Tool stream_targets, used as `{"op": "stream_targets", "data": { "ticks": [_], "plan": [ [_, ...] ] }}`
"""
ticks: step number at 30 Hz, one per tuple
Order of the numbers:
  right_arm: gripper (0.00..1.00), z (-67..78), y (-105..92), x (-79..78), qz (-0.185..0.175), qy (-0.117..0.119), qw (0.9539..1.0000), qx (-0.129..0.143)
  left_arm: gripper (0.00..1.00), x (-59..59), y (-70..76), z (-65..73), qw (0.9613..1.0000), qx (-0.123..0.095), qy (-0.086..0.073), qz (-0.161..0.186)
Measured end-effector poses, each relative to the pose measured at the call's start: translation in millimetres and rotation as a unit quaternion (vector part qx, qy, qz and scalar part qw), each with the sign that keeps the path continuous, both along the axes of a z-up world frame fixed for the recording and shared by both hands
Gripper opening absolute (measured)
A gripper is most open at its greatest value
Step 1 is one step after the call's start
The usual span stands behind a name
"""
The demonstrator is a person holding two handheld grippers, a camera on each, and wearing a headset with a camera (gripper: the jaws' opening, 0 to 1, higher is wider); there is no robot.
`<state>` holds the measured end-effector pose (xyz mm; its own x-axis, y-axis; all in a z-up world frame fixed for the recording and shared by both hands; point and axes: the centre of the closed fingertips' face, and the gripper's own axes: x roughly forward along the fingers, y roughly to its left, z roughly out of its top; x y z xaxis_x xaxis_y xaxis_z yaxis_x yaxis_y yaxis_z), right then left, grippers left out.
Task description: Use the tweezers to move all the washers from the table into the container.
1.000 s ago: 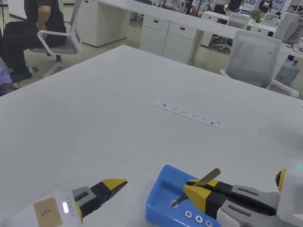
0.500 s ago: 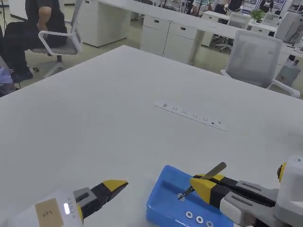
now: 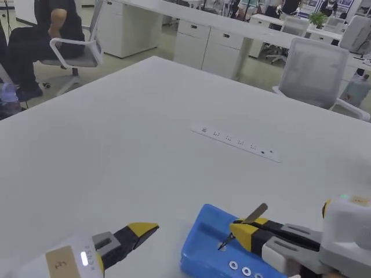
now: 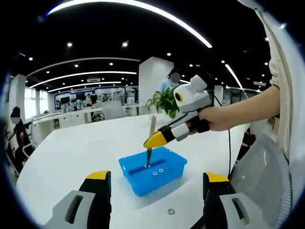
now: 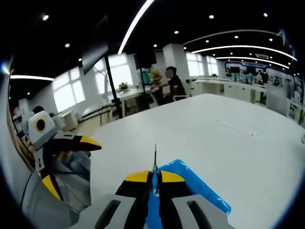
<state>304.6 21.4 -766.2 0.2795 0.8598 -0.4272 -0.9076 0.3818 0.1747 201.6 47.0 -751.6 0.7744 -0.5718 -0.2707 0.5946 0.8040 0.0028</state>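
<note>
A blue container [image 3: 203,234] sits at the table's near edge with a few washers [image 3: 233,266] in it. My right gripper [image 3: 236,227] is shut on metal tweezers [image 3: 253,213], whose tips point down into the container. In the left gripper view the tweezers [image 4: 150,138] reach into the container [image 4: 143,179], and one washer [image 4: 170,211] lies on the table in front of it. My left gripper [image 3: 148,230] hovers left of the container, jaws wide apart and holding nothing. The right gripper view looks along the tweezers [image 5: 155,164] over the container [image 5: 202,193].
A flush socket strip [image 3: 235,142] is set into the white table [image 3: 116,145] beyond the container. Office chairs [image 3: 316,72] stand along the far edge, and a person sits on one [image 3: 52,29] at the far left.
The right gripper with the tweezers has stayed over the container, shifting only slightly. The left gripper has barely moved.
</note>
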Motion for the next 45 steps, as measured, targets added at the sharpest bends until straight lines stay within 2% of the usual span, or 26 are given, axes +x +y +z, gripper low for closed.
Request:
{"op": "stream_targets", "data": {
  "ticks": [22, 45],
  "plan": [
    [0.03, -29.1, -7.8, 11.1, -0.012, 0.02, 0.9992, -0.033, 0.8, -1.8, 0.1, 0.7, 1.0, 0.002, 0.001, 0.004],
    [0.03, -49.3, -7.5, 13.5, -0.013, 0.03, 0.9978, -0.058, 0.79, -2.9, 1.2, 2.1, 1.0, 0.001, 0.0, 0.005]
  ]
}}
